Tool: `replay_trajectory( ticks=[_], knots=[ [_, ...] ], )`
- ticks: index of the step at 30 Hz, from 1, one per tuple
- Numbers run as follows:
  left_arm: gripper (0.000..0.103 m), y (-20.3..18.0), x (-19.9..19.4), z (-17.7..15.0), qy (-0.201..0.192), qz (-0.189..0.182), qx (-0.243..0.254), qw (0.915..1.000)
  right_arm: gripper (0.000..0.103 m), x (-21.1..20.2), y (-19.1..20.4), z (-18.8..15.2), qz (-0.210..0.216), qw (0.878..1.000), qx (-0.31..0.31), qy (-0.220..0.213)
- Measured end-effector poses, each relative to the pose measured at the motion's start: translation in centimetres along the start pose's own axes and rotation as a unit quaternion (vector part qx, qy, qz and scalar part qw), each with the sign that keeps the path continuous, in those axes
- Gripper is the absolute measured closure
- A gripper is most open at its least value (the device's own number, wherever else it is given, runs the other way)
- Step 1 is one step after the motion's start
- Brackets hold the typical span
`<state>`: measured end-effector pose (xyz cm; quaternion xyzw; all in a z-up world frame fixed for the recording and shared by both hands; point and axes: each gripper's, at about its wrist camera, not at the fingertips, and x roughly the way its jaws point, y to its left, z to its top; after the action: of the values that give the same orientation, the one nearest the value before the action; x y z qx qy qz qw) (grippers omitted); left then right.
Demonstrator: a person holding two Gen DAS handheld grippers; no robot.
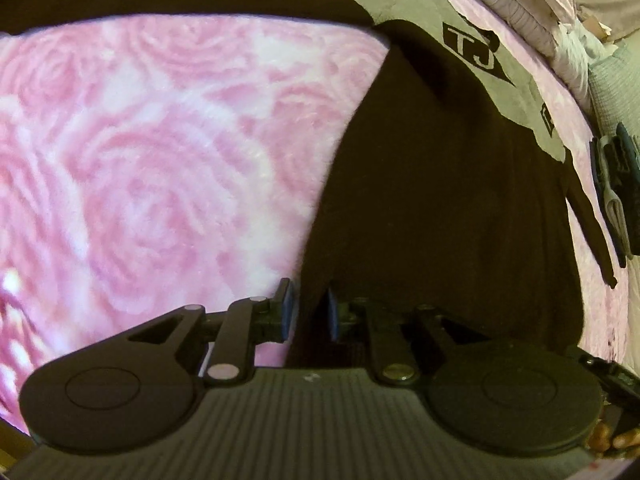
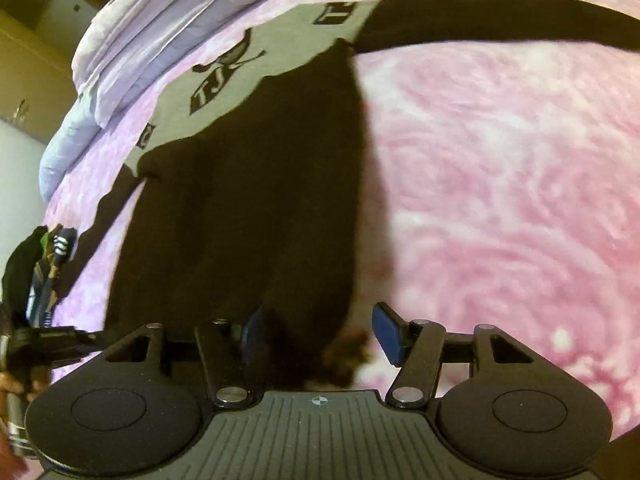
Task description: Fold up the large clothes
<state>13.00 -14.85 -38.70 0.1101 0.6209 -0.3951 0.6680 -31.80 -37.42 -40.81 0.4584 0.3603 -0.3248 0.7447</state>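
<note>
Dark brown garment point(image 1: 440, 208), big and soft with a grey printed panel point(image 1: 472, 68) carrying black "TJ" lettering, lies spread over the pink rose-patterned fleece blanket point(image 1: 140, 152) on the bed. Its near hem runs right under both tools.

Left gripper point(image 1: 308, 314) sits on the garment's left edge, blue pads narrowly apart. Cloth seems to pass between them, though dark fabric against dark plastic makes it hard to call whether they have actually bitten, so I cannot tell.

Right gripper point(image 2: 316, 334) is plainly wide apart, straddling the right corner of the hem, nothing clamped yet. A long brown sleeve point(image 2: 500, 20) trails off across the blanket beyond.

Here's the danger: if the right pads close too shallow, only a thin fringe gets caught and the heavy cloth slides free on the lift. If one side rises while the other has no grip, the hem skews and the fold lands crooked. The plush blanket could also be pinched along with the fabric and drag upward. That loose sleeve may flop outside the fold.
</note>
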Motion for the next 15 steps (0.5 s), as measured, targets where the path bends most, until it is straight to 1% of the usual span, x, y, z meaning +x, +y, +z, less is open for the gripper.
replay_trajectory(
  ticks=[2,4,5,6,7,8,9,11,12,13,14,15],
  knots=[
    [0.088,-0.4,0.1,-0.3,-0.003,0.001,0.007,1.0,0.047,0.5,-0.8,-0.3,-0.006,1.0,0.011,-0.023],
    [0.088,-0.9,0.5,-0.7,0.001,0.003,0.016,0.9999,0.048,0.8,-0.7,-0.5,0.005,0.999,0.009,-0.048],
    [0.09,-1.5,0.6,-0.8,0.001,0.004,0.03,0.9995,0.072,1.3,-0.1,-0.5,0.022,0.998,0.003,-0.052],
    [0.097,-2.0,0.7,-0.9,0.006,0.005,0.049,0.9988,0.096,2.0,0.6,-0.3,0.038,0.999,0.001,-0.032],
    [0.099,-2.5,0.6,-1.0,0.009,0.005,0.065,0.9979,0.096,2.3,1.4,0.2,0.035,0.999,-0.004,-0.004],
    [0.099,-2.8,0.0,-1.0,0.008,0.005,0.073,0.9973,0.097,1.9,2.2,0.7,0.029,0.999,-0.025,0.009],
    [0.099,-2.9,-0.8,-0.9,0.003,-0.001,0.074,0.9973,0.097,1.0,2.7,1.2,0.022,0.999,-0.042,0.012],
    [0.1,-1.8,-3.0,-0.9,-0.006,-0.042,0.038,0.9984,0.097,-1.6,2.7,2.5,-0.007,0.998,-0.047,0.031],
    [0.1,-1.0,-3.9,-1.2,-0.007,-0.054,0.016,0.9984,0.097,-2.9,2.3,3.0,-0.009,0.999,-0.041,0.032],
    [0.099,-0.5,-4.3,-1.7,-0.003,-0.058,0.005,0.9983,0.097,-3.9,1.7,3.5,-0.012,0.999,-0.032,0.034],
    [0.099,-0.4,-4.1,-2.3,0.003,-0.051,0.005,0.9987,0.096,-4.3,1.3,3.7,-0.012,0.999,-0.027,0.034],
    [0.099,-0.5,-3.7,-2.8,0.011,-0.038,0.012,0.9992,0.096,-4.3,1.1,3.6,-0.003,0.999,-0.028,0.035]
  ],
)
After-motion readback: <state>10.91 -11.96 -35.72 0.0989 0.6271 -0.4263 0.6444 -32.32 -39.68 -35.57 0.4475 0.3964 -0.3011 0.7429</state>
